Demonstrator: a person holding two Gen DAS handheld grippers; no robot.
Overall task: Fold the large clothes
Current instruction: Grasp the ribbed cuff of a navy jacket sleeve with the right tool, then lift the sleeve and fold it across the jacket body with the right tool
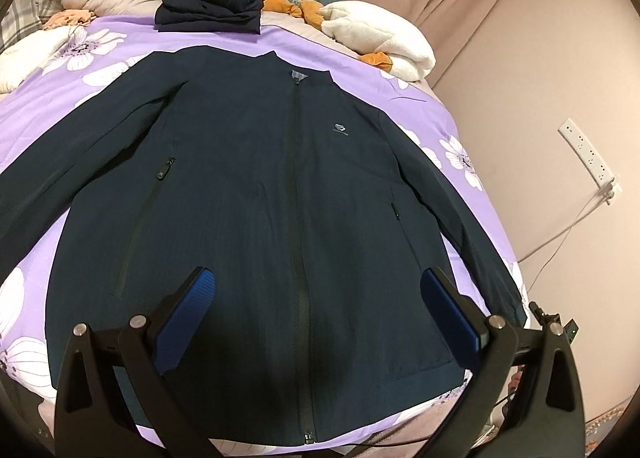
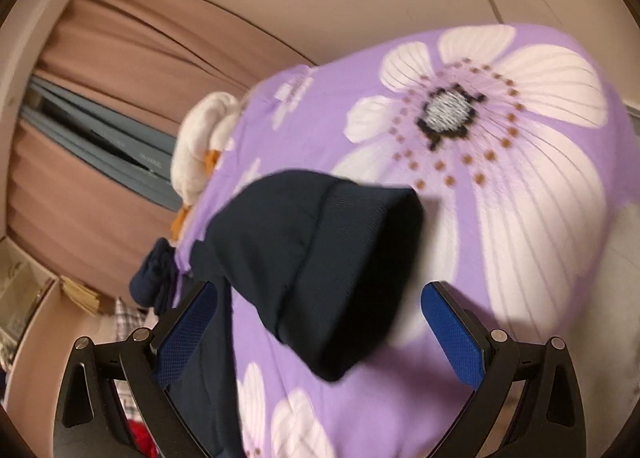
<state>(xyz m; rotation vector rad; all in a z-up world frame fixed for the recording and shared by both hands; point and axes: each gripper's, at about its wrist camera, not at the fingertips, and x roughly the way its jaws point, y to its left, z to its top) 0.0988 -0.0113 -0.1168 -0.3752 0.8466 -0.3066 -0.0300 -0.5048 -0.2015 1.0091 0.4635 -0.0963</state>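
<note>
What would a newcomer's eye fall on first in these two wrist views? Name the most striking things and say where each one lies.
First comes the navy jacket, spread flat and zipped, front up, across the purple flowered bedspread. Behind its collar sits a stack of folded dark clothes, with a white and orange plush toy to the right. In the right wrist view, the jacket's cuff lies between the open right tongs, beside a huge white flower print.

Warm, dim indoor light is tinting both fisheye views pinkish. The left wrist view is staying sharp, though the navy jacket (image 1: 256, 185) is swallowing detail in its darkest folds. The right wrist view is smearing with motion blur across the sleeve cuff (image 2: 332, 266) and floral bedspread (image 2: 520, 177). Edges are bowing and vignetting black.
</note>
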